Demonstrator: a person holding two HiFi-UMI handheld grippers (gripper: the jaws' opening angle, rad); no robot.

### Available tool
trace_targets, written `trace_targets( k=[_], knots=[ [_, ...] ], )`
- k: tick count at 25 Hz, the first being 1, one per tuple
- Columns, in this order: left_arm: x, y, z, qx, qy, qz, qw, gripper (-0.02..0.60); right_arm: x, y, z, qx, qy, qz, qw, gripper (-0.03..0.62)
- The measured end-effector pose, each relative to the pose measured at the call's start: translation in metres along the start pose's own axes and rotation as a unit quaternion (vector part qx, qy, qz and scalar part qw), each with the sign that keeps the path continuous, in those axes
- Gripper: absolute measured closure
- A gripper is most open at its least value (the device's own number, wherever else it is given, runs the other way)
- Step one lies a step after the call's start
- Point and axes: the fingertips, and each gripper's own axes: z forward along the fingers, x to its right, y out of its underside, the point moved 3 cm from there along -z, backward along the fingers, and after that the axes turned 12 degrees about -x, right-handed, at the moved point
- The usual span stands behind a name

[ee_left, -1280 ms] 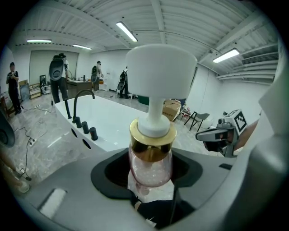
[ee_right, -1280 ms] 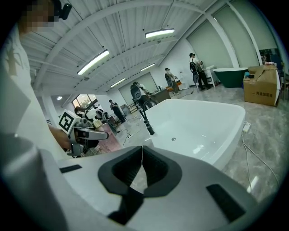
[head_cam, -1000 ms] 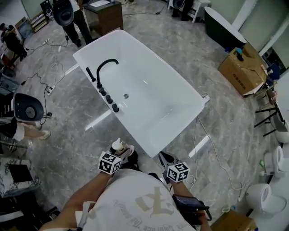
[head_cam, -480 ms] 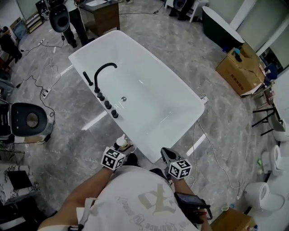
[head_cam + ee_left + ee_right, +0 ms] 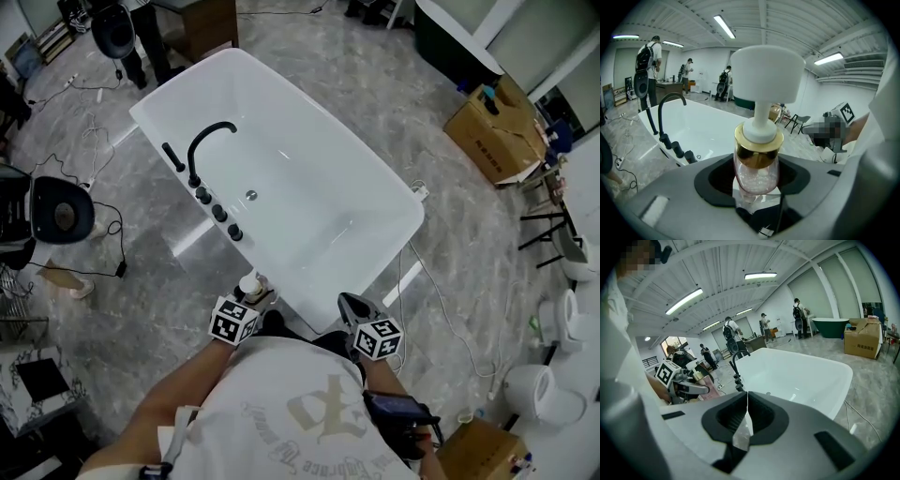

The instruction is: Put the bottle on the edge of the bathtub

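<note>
My left gripper (image 5: pixel 251 296) is shut on a clear pink pump bottle (image 5: pixel 756 172) with a gold collar and white pump head (image 5: pixel 248 285); it stands upright between the jaws. It hovers just short of the near end of the white bathtub (image 5: pixel 309 225), left of the near corner. A black arched tap (image 5: pixel 206 142) and several black knobs line the tub's left rim. My right gripper (image 5: pixel 353 309) is shut with nothing in it, near the tub's near corner. In the right gripper view the jaws (image 5: pixel 743 420) meet, with the tub (image 5: pixel 801 376) ahead and the left gripper (image 5: pixel 682 380) at left.
Cables (image 5: pixel 450 309) trail over the marble floor right of the tub. Cardboard boxes (image 5: pixel 492 131) and a dark tub (image 5: pixel 450 42) stand at the back right, toilets (image 5: pixel 539 394) at right. People (image 5: pixel 122 33) stand beyond the tub's far end.
Both grippers have moved closer to the near end of the bathtub, the left one carrying the bottle. The view has shifted forward with them.
</note>
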Motion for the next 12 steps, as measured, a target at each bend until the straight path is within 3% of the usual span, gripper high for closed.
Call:
trace_targets(
  k=[12],
  knots=[
    [-0.020,0.008,0.014,-0.016,0.002,-0.012,0.9998,0.360,0.009,-0.008,0.015,-0.012,0.008,0.005,1.000,0.588]
  ],
)
